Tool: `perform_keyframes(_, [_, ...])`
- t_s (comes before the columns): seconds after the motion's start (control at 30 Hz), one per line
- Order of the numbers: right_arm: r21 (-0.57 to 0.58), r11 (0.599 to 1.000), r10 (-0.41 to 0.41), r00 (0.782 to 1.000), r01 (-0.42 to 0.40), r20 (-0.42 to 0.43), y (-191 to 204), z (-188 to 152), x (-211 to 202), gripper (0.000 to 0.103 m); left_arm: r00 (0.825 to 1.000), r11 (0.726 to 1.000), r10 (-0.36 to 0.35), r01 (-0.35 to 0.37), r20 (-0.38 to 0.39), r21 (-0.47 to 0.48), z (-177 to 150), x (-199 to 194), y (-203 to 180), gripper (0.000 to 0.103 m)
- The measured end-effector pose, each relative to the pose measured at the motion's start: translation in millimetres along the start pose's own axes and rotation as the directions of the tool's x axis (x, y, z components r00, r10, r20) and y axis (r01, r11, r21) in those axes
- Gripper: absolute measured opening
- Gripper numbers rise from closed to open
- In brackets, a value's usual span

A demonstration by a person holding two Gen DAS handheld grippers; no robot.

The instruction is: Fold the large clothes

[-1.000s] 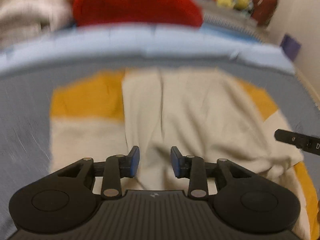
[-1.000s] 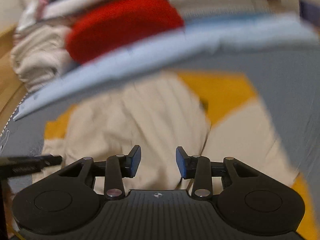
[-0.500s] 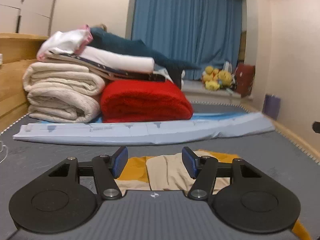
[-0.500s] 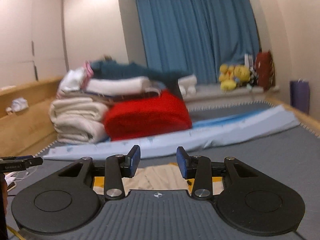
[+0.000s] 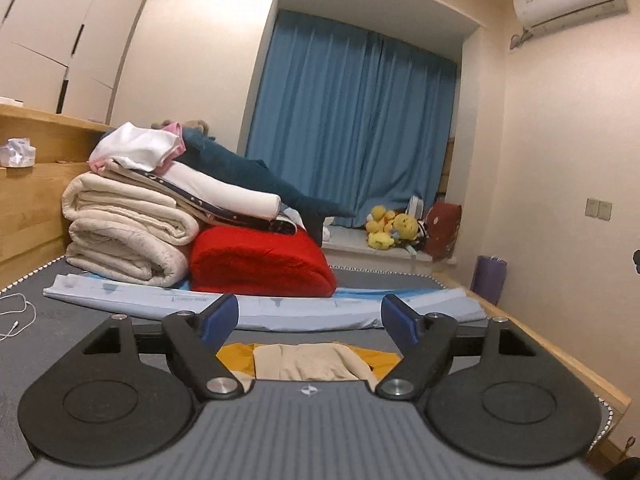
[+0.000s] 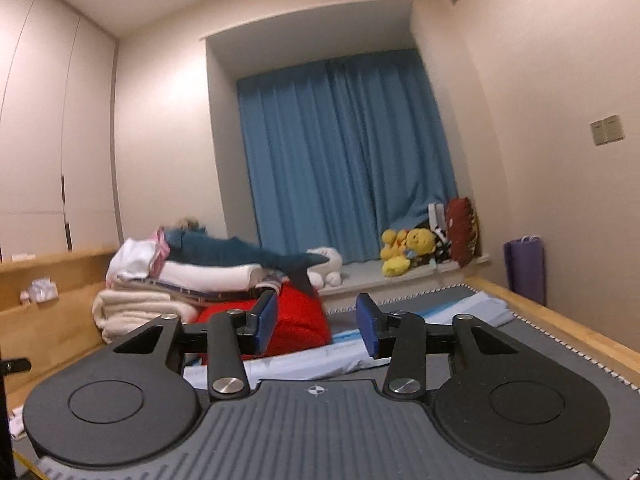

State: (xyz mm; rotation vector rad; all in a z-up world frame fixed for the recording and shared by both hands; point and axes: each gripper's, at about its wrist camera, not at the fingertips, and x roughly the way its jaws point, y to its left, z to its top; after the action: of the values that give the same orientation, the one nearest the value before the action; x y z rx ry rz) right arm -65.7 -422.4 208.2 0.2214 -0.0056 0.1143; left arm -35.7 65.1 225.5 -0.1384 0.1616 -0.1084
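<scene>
Both tongs, left (image 5: 310, 318) and right (image 6: 316, 322), now gape wide and empty, raised off the folded cream-and-yellow garment (image 5: 308, 362) lying just below the left pair, suggesting this fold is finished.

1. Between my left fingers (image 5: 219, 317) I count one folded cream-and-yellow garment (image 5: 308, 362).
2. Beyond them lies one pale blue sheet (image 5: 256, 306).
3. Past that sheet sits one red blanket (image 5: 260, 262).
4. Left of it are two rolled cream blankets (image 5: 124, 232).
5. Far beyond my right-hand fingertip hangs one blue curtain (image 5: 348, 128).
6. One white cable (image 5: 18, 316) lies far left.
</scene>
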Motion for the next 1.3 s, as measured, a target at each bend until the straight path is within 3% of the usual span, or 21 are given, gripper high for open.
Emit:
perform_keyframes(0.13, [0.01,0.999,-0.031,0.999,0.031,-0.036,-14,-28,-9,0.046,0.998,1.0,0.027,-0.027,-0.055,-0.012,-34,-11,-3,0.083])
perform_keyframes(0.27, [0.034,0.99,-0.132,0.989,0.134,-0.061,-39,-91,8,0.045,0.982,0.993,0.118,-0.112,-0.147,0.045,-109,19,4,0.083])
perform_keyframes(0.3, [0.043,0.987,-0.152,0.985,0.156,-0.087,-44,-109,17,0.045,0.974,0.99,0.137,-0.131,-0.18,0.047,-131,28,9,0.078])
perform_keyframes(0.37, [0.055,0.981,-0.177,0.97,0.188,-0.165,-56,-145,36,0.046,0.945,0.982,0.186,-0.183,-0.268,0.034,-170,46,23,0.067])
perform_keyframes(0.43, [0.031,0.979,-0.187,0.949,0.201,-0.253,-67,-180,56,0.045,0.895,0.97,0.237,-0.242,-0.378,0.035,-198,68,41,0.056])
perform_keyframes(0.47, [0.018,0.977,-0.2,0.933,0.215,-0.3,-72,-196,64,0.045,0.867,0.964,0.251,-0.266,-0.43,0.026,-208,76,49,0.055])
perform_keyframes(0.53, [-0.002,0.967,-0.233,0.883,0.254,-0.407,-82,-225,86,0.044,0.829,0.959,0.245,-0.284,-0.503,-0.001,-221,92,66,0.054])
perform_keyframes(0.57, [-0.03,0.956,-0.272,0.839,0.293,-0.472,-86,-236,100,0.043,0.818,0.954,0.255,-0.299,-0.515,-0.002,-227,97,75,0.054])
perform_keyframes(0.6, [-0.053,0.948,-0.297,0.812,0.314,-0.502,-86,-244,110,0.043,0.8,0.945,0.281,-0.326,-0.531,0.009,-233,99,82,0.054])
perform_keyframes(0.77, [-0.082,0.946,-0.289,0.7,0.313,-0.653,-90,-285,153,0.043,0.683,0.916,0.307,-0.401,-0.663,0.011,-260,112,110,0.055])
perform_keyframes(0.87, [-0.09,0.951,-0.269,0.643,0.297,-0.717,-91,-303,168,0.043,0.647,0.909,0.318,-0.416,-0.693,0.028,-272,118,118,0.055])
perform_keyframes(0.97, [-0.093,0.945,-0.27,0.585,0.314,-0.765,-95,-321,174,0.043,0.627,0.908,0.321,-0.417,-0.71,0.042,-284,119,121,0.055])
perform_keyframes(1.13, [-0.097,0.932,-0.274,0.505,0.35,-0.818,-97,-344,169,0.043,0.631,0.918,0.309,-0.394,-0.712,0.049,-287,119,122,0.052])
perform_keyframes(1.17, [-0.099,0.93,-0.275,0.489,0.355,-0.828,-97,-348,170,0.043,0.634,0.921,0.302,-0.387,-0.712,0.045,-286,121,118,0.045])
perform_keyframes(1.23, [-0.109,0.931,-0.279,0.487,0.348,-0.828,-95,-352,170,0.044,0.642,0.928,0.292,-0.369,-0.709,0.048,-285,117,114,0.026])
perform_keyframes(1.27, [-0.118,0.932,-0.283,0.488,0.342,-0.826,-93,-354,172,0.04,0.647,0.93,0.295,-0.362,-0.703,0.057,-283,115,113,0.012])
perform_keyframes(1.3, [-0.115,0.934,-0.28,0.49,0.339,-0.825,-91,-354,172,0.03,0.656,0.932,0.293,-0.36,-0.696,0.053,-281,113,113,0.007])
